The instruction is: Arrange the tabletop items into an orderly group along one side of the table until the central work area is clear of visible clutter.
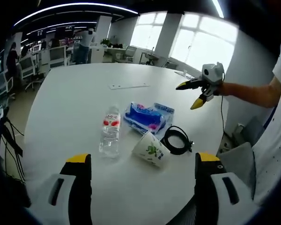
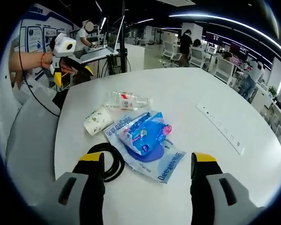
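Note:
Clustered on the white table (image 1: 75, 98) are a clear water bottle (image 1: 110, 132) lying on its side, a tipped paper cup (image 1: 151, 150), a coiled black cable (image 1: 177, 139) and blue plastic packets (image 1: 147, 117). My left gripper (image 1: 144, 158) is open and empty, held above the near table edge just short of the cup. My right gripper (image 1: 189, 95) hovers open over the table's right side. From the right gripper view, the bottle (image 2: 126, 100), cup (image 2: 97, 120), cable (image 2: 110, 159) and blue packets (image 2: 143, 132) lie ahead of the open right gripper (image 2: 147, 158). The left gripper (image 2: 71, 75) hangs beyond the far edge.
A white power strip (image 1: 129, 86) lies apart toward the table's far side, also seen as the power strip (image 2: 220, 124). A grey chair (image 2: 28, 136) stands by the table edge. Desks, chairs and people fill the office behind. A tripod (image 1: 7, 136) stands left.

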Action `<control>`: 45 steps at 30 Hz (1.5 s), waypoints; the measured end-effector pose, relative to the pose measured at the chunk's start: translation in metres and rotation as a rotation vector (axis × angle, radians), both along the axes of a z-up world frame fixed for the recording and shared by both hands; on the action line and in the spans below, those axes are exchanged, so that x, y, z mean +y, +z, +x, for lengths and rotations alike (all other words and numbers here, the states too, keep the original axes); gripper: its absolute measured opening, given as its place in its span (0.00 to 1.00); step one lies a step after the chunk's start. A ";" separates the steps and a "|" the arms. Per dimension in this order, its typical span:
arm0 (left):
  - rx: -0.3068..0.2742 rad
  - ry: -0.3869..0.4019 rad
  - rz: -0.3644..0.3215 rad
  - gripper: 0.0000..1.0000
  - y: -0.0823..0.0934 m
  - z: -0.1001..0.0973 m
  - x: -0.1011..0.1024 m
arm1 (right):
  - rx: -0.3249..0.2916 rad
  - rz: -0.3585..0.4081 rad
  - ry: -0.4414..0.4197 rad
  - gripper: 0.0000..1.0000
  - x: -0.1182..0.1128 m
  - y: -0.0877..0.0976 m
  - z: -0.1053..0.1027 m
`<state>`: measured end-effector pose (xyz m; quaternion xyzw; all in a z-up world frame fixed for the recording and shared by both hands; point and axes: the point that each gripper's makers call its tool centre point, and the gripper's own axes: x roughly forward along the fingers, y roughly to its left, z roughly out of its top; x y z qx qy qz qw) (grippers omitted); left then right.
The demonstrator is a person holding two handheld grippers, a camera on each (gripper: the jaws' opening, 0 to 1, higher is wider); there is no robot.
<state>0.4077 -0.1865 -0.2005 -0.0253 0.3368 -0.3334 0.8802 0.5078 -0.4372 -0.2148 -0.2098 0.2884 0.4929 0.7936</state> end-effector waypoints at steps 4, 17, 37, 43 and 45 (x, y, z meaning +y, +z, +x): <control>0.002 0.001 -0.002 0.94 -0.001 0.001 0.000 | 0.000 0.003 0.012 0.74 0.006 -0.001 0.008; 0.007 0.006 -0.013 0.94 -0.002 0.007 -0.001 | -0.001 0.007 0.031 0.71 0.024 -0.008 0.035; 0.026 0.018 -0.029 0.94 -0.009 0.013 -0.001 | 0.012 -0.013 0.103 0.66 0.054 -0.027 0.070; 0.029 0.030 -0.029 0.94 -0.010 0.014 0.002 | 0.019 -0.020 0.121 0.65 0.061 -0.034 0.078; 0.031 0.033 -0.030 0.94 -0.011 0.014 0.003 | 0.018 -0.018 0.128 0.66 0.063 -0.035 0.080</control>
